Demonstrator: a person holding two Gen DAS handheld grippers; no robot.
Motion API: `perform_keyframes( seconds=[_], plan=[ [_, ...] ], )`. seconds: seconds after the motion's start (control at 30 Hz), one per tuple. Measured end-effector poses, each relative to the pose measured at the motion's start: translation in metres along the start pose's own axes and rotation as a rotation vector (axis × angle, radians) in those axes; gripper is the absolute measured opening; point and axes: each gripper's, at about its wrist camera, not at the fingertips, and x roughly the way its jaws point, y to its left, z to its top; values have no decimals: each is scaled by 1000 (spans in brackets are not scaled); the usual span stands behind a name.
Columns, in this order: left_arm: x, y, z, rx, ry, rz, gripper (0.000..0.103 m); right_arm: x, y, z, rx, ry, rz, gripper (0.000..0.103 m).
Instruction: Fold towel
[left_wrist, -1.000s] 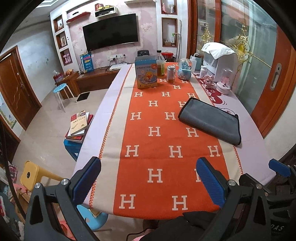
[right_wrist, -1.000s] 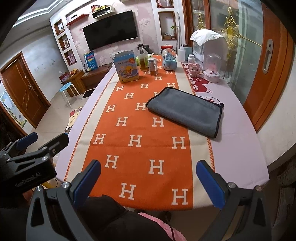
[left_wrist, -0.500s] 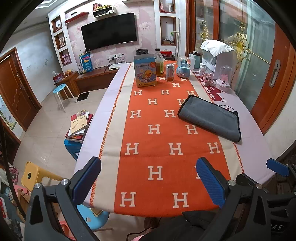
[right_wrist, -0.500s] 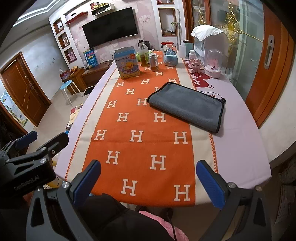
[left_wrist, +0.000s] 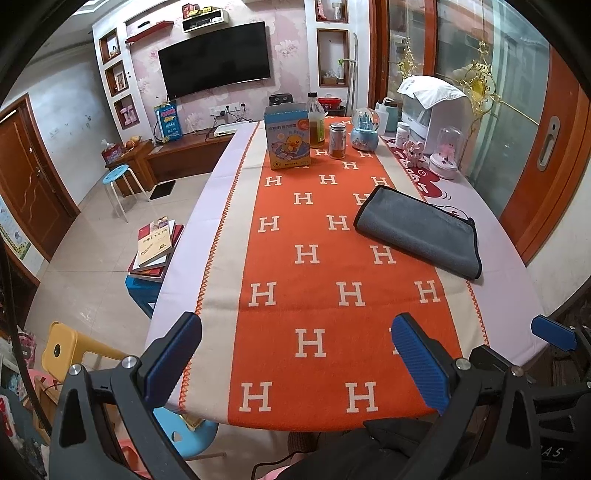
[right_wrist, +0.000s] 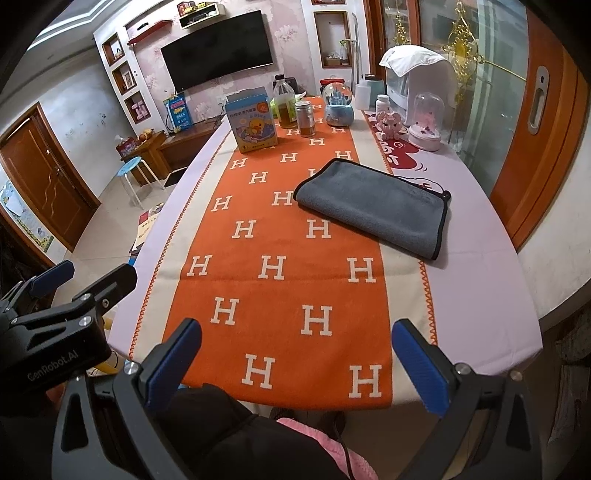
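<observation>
1. The left tool (left_wrist: 295, 354) is hovering off the near tabletop (left_wrist: 221, 192) edge, jaws spread wide, gripping nothing.
2. The right tool (right_wrist: 295, 354) is doing likewise, wide open and empty.
3. The grey towel (right_wrist: 373, 206) is lying folded on the right of the orange runner (right_wrist: 280, 295), well apart from both; looking soft, light and floppy, I'd pinch its near black-trimmed corners.

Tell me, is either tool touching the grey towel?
Apart. Both views show open orange runner between the towel and the left tool and right tool.
</observation>
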Motion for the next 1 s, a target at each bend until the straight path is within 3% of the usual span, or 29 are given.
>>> perform_keyframes(
  seconds=[1.0],
  plan=[
    [16,9,11,7,27,5,102,13,2,4,12,37,-1,103]
  ],
)
